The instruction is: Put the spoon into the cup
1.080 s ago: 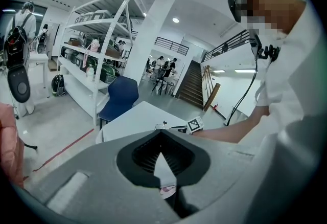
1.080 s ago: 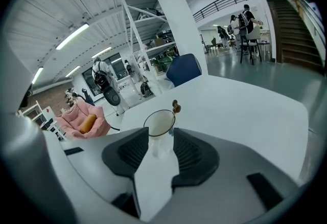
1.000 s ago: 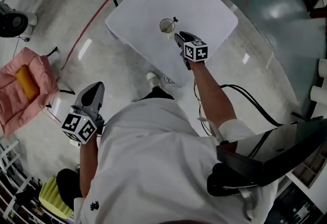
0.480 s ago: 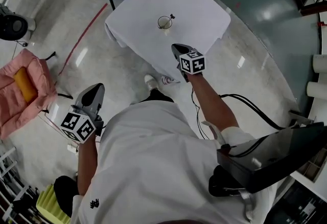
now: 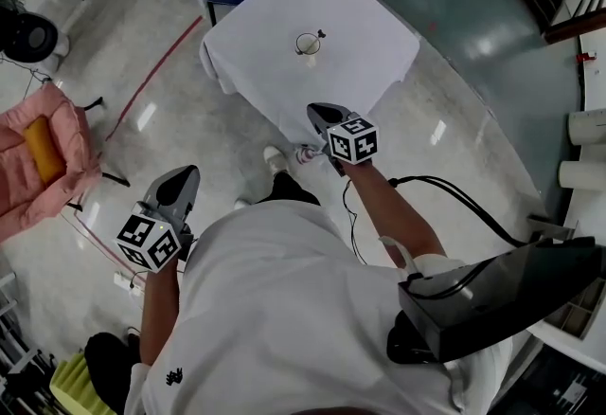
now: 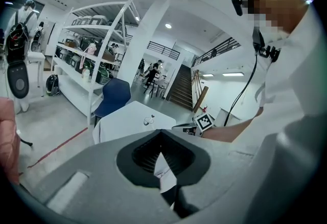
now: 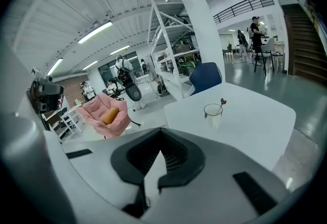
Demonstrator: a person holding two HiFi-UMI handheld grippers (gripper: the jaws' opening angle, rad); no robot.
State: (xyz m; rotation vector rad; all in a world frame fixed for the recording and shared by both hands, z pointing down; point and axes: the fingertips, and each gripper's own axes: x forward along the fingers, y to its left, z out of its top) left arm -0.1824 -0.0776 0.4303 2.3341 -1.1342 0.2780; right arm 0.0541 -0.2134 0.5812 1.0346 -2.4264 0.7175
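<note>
Head view: spoon (image 5: 320,34) stands in cup (image 5: 307,46) on table (image 5: 365,48); left tool (image 5: 187,173) and right tool (image 5: 313,108) both closed, empty.

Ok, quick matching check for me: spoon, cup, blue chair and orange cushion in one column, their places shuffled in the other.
Things:
1. spoon
2. cup
3. blue chair
4. orange cushion

Places:
A. on the white table
B. on the pink armchair
C. standing in the cup
D. beyond the table's far side

Pairs: 1-C, 2-A, 3-D, 4-B
</note>
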